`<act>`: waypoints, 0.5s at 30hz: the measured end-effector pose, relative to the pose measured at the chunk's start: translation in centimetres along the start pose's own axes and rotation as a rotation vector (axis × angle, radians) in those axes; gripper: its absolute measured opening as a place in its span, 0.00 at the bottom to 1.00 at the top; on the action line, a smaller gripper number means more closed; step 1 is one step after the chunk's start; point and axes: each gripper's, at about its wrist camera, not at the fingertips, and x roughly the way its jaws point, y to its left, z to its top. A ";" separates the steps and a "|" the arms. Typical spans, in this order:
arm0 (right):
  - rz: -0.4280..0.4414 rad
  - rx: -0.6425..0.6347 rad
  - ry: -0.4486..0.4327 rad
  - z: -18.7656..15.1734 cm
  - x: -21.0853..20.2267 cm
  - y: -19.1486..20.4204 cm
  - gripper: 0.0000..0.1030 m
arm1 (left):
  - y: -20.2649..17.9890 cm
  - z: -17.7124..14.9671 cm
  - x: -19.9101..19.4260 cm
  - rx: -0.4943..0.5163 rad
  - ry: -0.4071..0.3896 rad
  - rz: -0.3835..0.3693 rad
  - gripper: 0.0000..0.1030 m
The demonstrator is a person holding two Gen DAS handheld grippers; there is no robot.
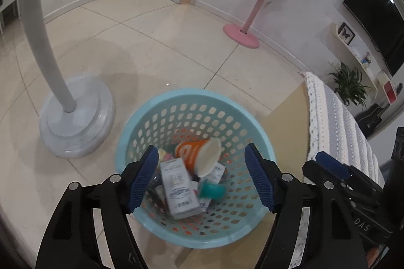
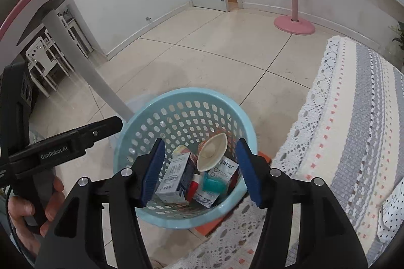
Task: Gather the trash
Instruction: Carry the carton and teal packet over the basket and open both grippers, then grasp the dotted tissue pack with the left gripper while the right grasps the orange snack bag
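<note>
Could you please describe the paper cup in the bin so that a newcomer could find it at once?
Start at the light blue perforated basket on the tiled floor. Among the trash inside lies an orange paper cup, tipped on its side beside a grey-white carton. It alone is orange, with a squashed cream mouth.

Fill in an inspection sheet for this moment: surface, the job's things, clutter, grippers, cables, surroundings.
Surface: beige tiled floor.
Job's things: blue perforated basket holding an orange paper cup, a white carton, a teal item and other packets.
Clutter: nothing seen on the floor.
Grippers: left gripper and right gripper both open, empty, above the basket.
Cables: nothing seen.
Surroundings: white pedestal base, pink coat stand, crocheted cover, television.
</note>
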 end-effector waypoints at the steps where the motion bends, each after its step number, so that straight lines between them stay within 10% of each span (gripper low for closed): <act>1: -0.001 -0.002 -0.005 -0.1 -0.2 -0.2 0.53 | -0.3 0.1 -0.2 0.001 -0.008 -0.008 0.67; 15: -0.171 -0.009 -0.196 -2.5 -13.2 -5.4 0.53 | -13.5 0.2 -4.2 0.129 -0.143 -0.234 0.66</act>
